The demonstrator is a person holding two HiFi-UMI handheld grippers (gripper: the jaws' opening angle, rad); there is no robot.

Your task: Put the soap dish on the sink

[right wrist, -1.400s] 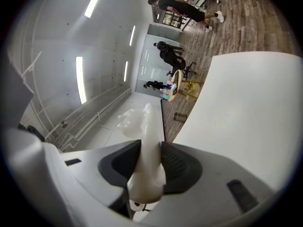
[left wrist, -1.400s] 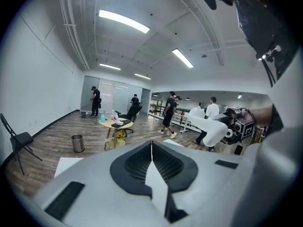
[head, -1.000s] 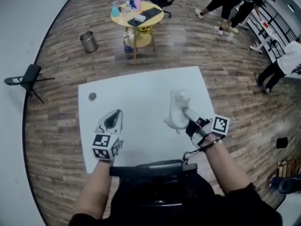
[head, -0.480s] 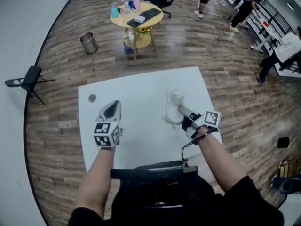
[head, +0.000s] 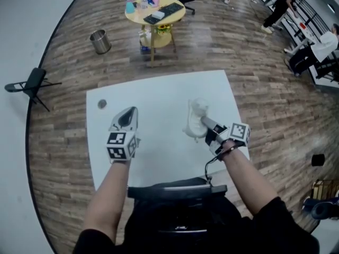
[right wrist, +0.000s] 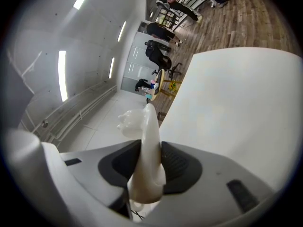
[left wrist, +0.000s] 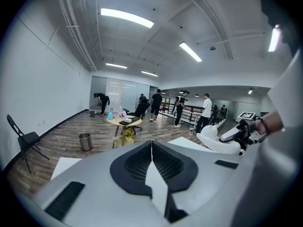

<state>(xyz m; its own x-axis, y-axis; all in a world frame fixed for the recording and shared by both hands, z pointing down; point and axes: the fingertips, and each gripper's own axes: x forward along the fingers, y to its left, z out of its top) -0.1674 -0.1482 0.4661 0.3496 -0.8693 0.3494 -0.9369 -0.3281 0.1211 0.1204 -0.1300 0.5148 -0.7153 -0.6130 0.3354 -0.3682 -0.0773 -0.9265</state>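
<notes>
The soap dish (head: 195, 121), a glossy white moulded piece with a lumpy figure at its far end, stands on edge over the right half of the white square counter (head: 159, 91), pinched in the right tongs. Whether it touches the counter I cannot tell.

Far left on the wooden floor stands a black folding chair (head: 32, 83), with a round metal bin (head: 98, 41) further back. A small dark round thing (head: 102, 103) lies near the counter's back left corner. The left tongs (head: 127, 118) hover over the counter's left half, pressed together with nothing between them; their own view shows the black pads (left wrist: 137, 162) meeting along one line. Behind the counter is a round yellow table (head: 155, 15) carrying bottles and a keyboard.

To the right, the right tongs (head: 204, 123) grip the near end of the dish, and the right gripper view shows the dish (right wrist: 149, 141) wedged upright between the dark pads (right wrist: 177, 167). People (head: 280, 4) stand at the far right by a railing.
</notes>
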